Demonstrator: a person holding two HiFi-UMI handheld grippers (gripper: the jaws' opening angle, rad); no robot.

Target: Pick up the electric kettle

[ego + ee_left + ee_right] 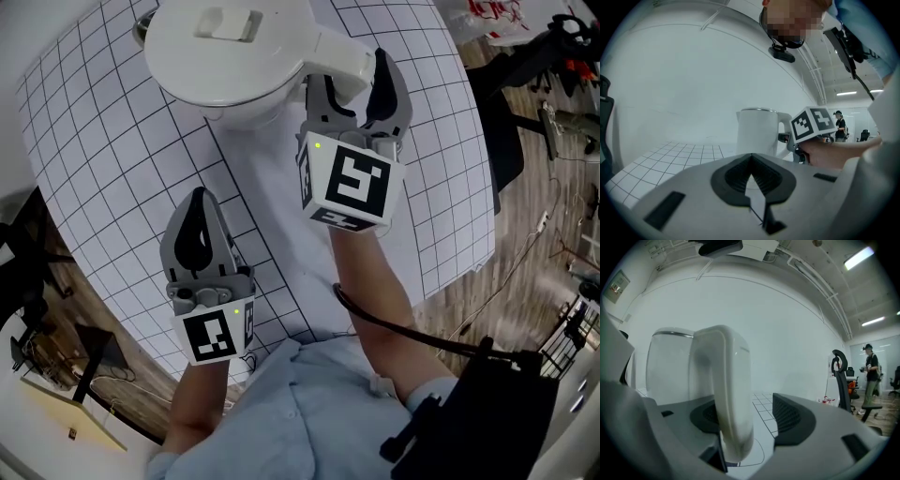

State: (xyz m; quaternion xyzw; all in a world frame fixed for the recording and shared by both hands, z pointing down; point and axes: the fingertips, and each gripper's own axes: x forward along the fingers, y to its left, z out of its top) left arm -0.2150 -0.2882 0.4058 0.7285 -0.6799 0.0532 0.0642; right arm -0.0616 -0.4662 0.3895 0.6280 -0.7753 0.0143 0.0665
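Note:
The white electric kettle (230, 47) stands at the far side of the grid-marked table (441, 141), its handle (342, 58) towards me. My right gripper (349, 82) is open, one jaw on each side of the handle. In the right gripper view the handle (726, 394) lies against the left pad, with a gap to the right pad (792, 416). My left gripper (199, 208) is shut on nothing, nearer me and to the left, above the table. The left gripper view shows the kettle (757, 131) ahead, beyond the shut left gripper (751, 180).
The table's near edge runs just under my left gripper; wooden floor lies beyond it. A black office chair (506, 141) stands off the table's right side. A person (871, 369) stands far off in the room. A cable hangs by my right arm.

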